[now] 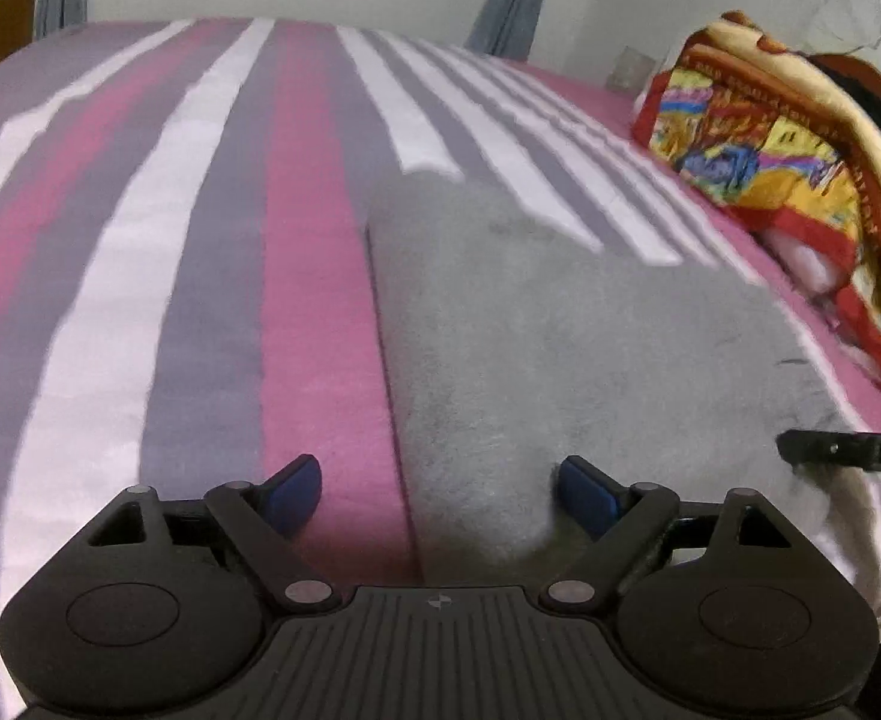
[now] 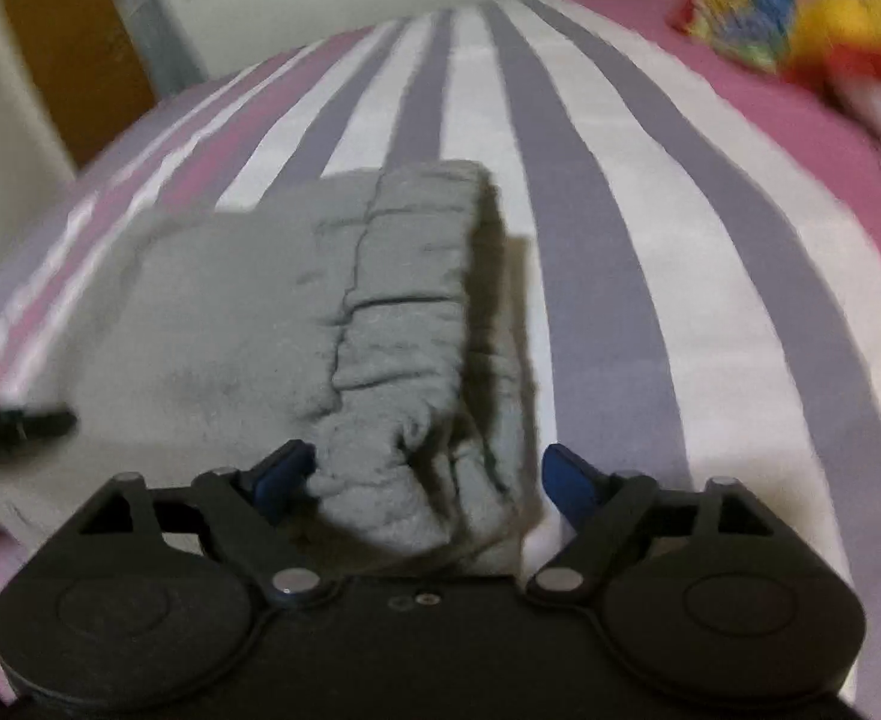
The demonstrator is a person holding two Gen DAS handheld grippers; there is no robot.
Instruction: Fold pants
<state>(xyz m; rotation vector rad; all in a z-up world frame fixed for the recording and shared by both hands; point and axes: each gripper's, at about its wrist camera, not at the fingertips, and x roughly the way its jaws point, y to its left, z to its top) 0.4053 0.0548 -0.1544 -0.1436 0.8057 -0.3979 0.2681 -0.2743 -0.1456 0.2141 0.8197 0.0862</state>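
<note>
Grey pants, already folded into a compact bundle, lying on the striped bed cover with the gathered waistband at the right-hand end; a bright printed blanket sits apart, toward the far corner of the bed. Left gripper: jaws spread, released, straddling the near left edge of the bundle; no pad pressing the cloth. Right gripper: jaws apart with the waistband end between them; the left pad lies just beside the fabric, the right pad clear of it; released, as far as the blurred view shows. The cloth appears a soft, thick fleece, light and limp; it would likely sag and unfold if lifted by one layer. Best taken at the doubled edge or the elastic waistband, pinching all layers together; the fuzzy surface should give good grip.
</note>
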